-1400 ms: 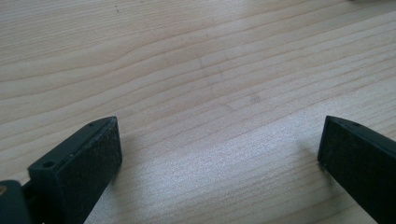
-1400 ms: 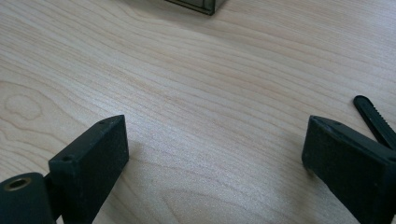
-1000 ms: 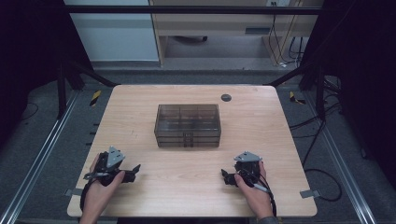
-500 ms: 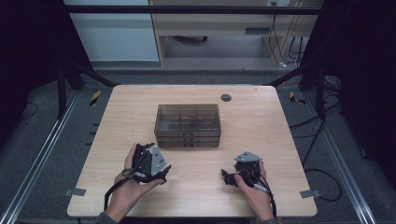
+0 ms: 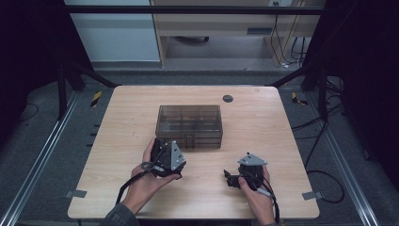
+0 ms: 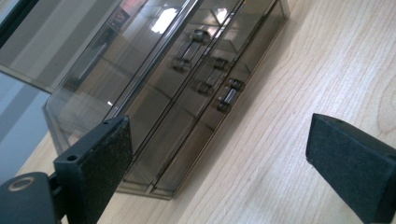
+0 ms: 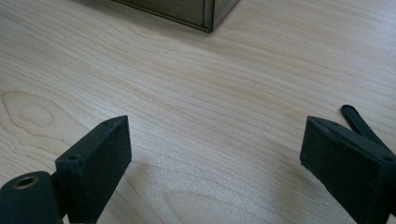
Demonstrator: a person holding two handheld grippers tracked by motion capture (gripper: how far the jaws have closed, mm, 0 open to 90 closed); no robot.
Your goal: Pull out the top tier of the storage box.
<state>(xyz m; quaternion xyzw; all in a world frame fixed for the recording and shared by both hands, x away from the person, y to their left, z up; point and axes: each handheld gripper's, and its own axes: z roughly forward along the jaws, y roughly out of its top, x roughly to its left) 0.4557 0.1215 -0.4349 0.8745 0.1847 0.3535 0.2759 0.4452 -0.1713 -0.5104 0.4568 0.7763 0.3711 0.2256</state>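
A smoky, see-through drawer box (image 5: 189, 123) stands in the middle of the wooden table (image 5: 263, 127). My left gripper (image 5: 161, 147) is held just in front of the box's front left corner, tilted, with its jaws wide open and nothing between them. In the left gripper view the box (image 6: 154, 88) is close ahead, its three small drawer handles (image 6: 201, 74) stacked on the front face, and my left gripper (image 6: 219, 140) is apart from them. My right gripper (image 5: 229, 178) rests open near the table's front right; in its own view my right gripper (image 7: 215, 135) frames bare wood below the box's corner (image 7: 187, 11).
A small dark round disc (image 5: 227, 98) is set in the table behind the box. A short black ribbed strip (image 7: 357, 121) lies by the right jaw in the right gripper view. Cables run along the floor to the right of the table.
My left gripper has travelled from the table's front left toward the right and forward, up to the front of the drawer box. The right gripper has stayed put.
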